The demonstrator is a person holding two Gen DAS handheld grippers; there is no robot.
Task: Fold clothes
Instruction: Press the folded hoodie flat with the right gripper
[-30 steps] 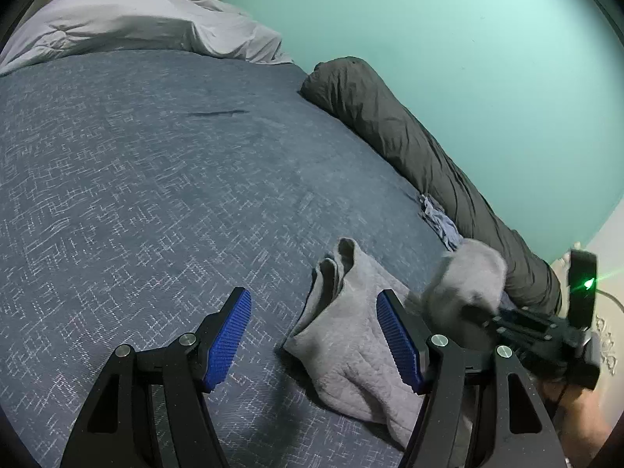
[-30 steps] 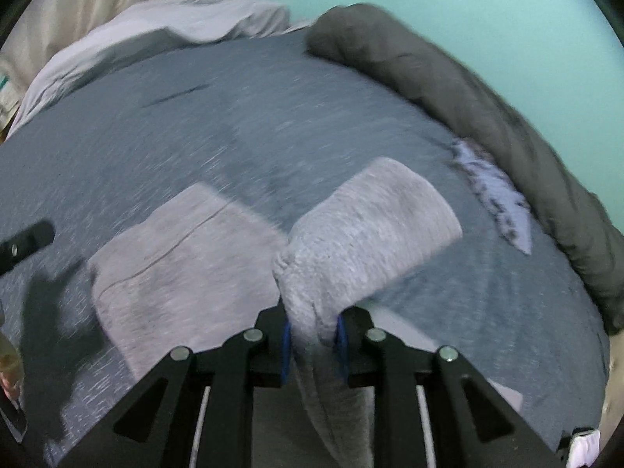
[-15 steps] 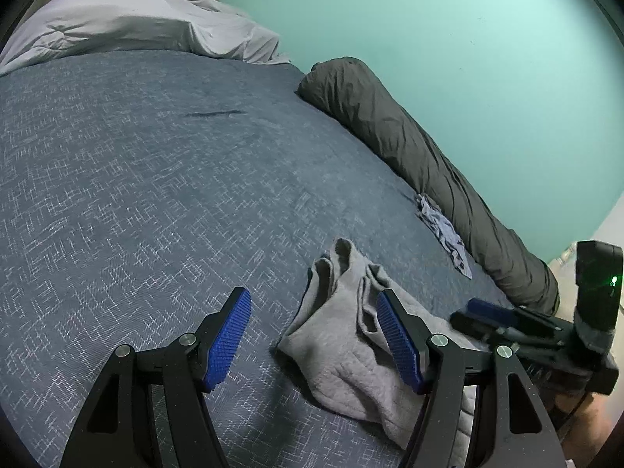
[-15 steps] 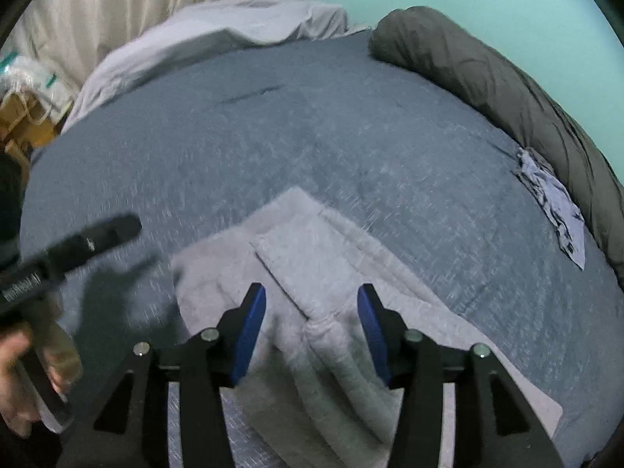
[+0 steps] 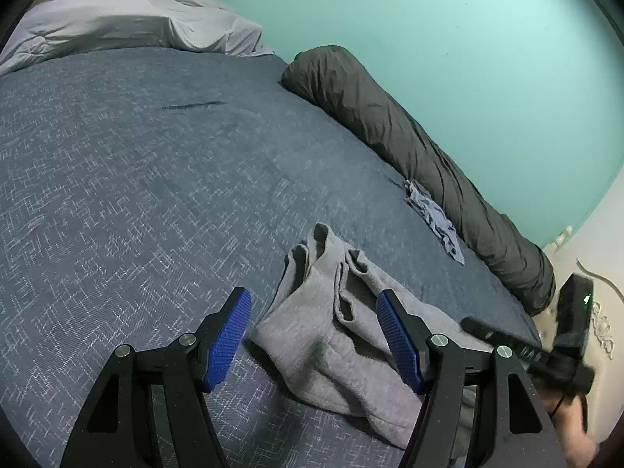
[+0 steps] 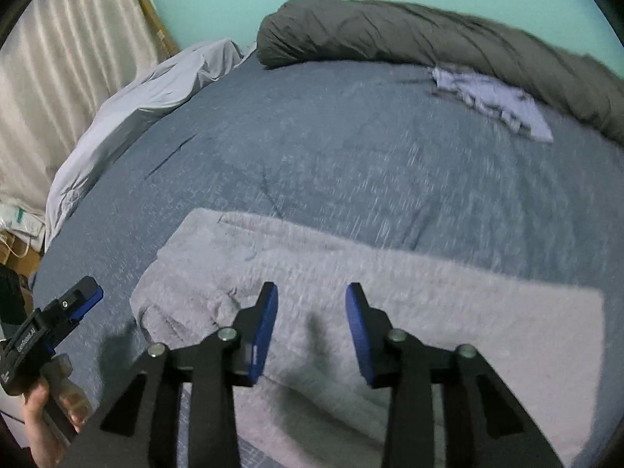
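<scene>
The left tongs (image 5: 312, 339) hang wide and empty over the near end of the grey garment (image 5: 331, 335), whose rumpled edge lies between the blue pads without touching either. The right tongs (image 6: 312, 327) hover above the same garment (image 6: 429, 312), their jaws apart with nothing in them, having just been closing a little; only their shadow falls on the cloth. The garment lies flat on the bed (image 5: 117, 179), near its front edge, its long side straight and its left end bunched into folds. Beyond it the blue cover stretches bare and wide. A small patterned cloth (image 6: 495, 97) lies well apart, beside the dark bolster (image 5: 409, 148) along the green wall. A pale pillow (image 5: 128, 23) sits at the far corner.
</scene>
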